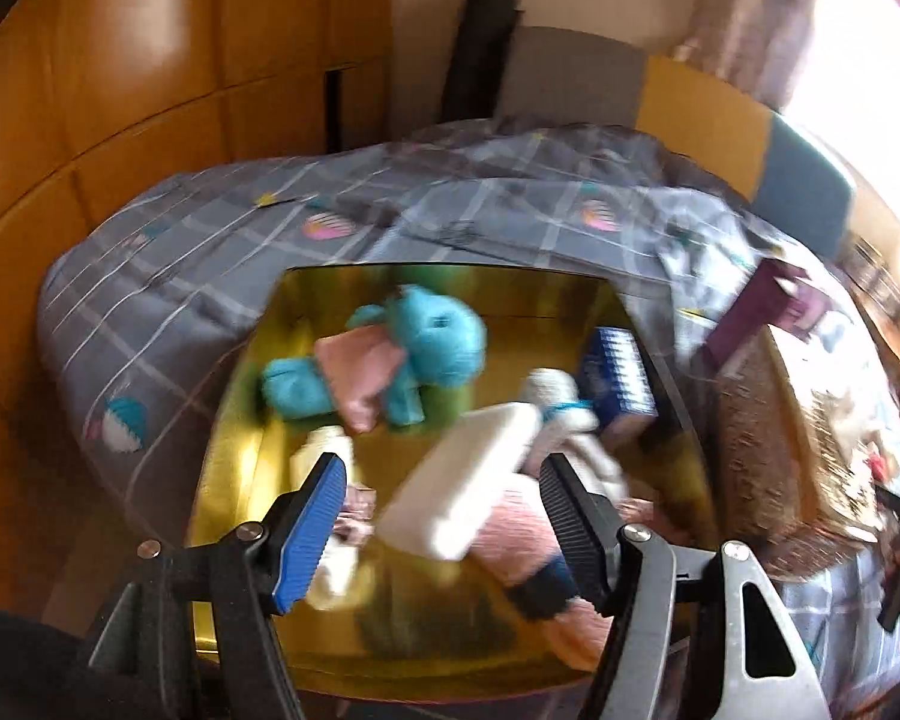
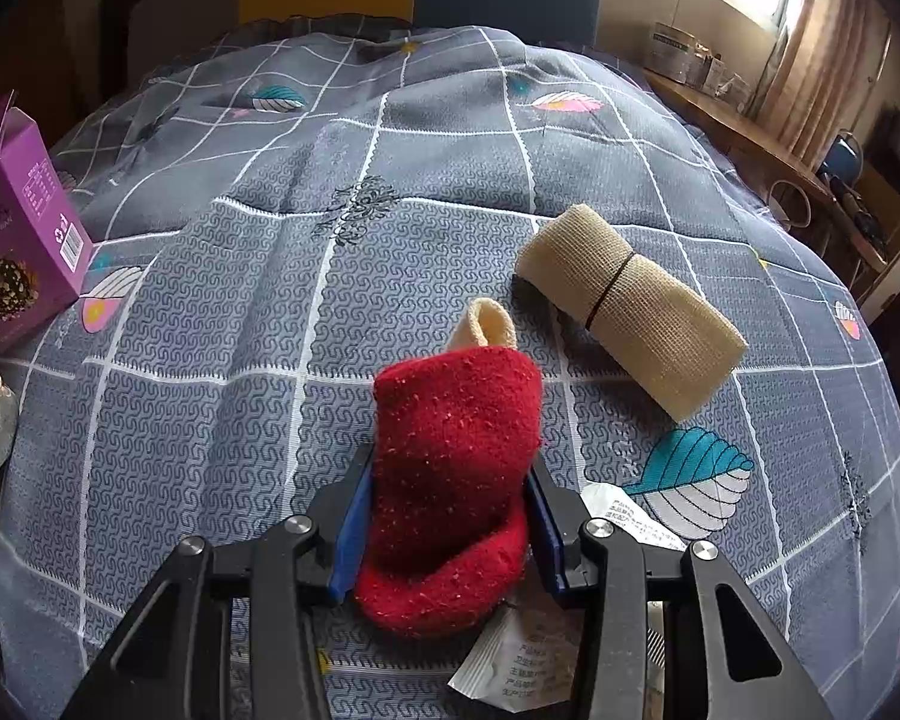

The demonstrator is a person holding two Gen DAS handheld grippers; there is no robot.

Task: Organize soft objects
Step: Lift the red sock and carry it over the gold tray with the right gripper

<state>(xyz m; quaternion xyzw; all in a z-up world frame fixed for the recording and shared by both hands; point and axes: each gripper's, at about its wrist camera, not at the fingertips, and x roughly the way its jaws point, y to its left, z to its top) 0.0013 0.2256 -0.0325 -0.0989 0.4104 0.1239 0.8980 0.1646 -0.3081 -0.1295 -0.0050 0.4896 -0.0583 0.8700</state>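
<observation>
In the left wrist view my left gripper (image 1: 444,474) is open above a gold box (image 1: 234,450) on the bed. A white block (image 1: 468,480) is blurred between and beyond the fingers, apart from both pads. The box holds a turquoise plush toy (image 1: 432,336), pink knitted items (image 1: 522,534), a white plush (image 1: 561,408) and a blue carton (image 1: 621,378). In the right wrist view my right gripper (image 2: 447,474) is shut on a rolled red sock (image 2: 450,468) with a cream cuff (image 2: 492,324). A beige cloth roll (image 2: 630,306) bound by a band lies on the bedspread to the right.
A grey checked bedspread (image 2: 270,300) covers the bed. A purple carton (image 2: 18,240) stands at its left. White paper packets (image 2: 522,660) lie under my right gripper. A brown woven box (image 1: 768,444) sits right of the gold box. Wooden wardrobe left, desk and window right.
</observation>
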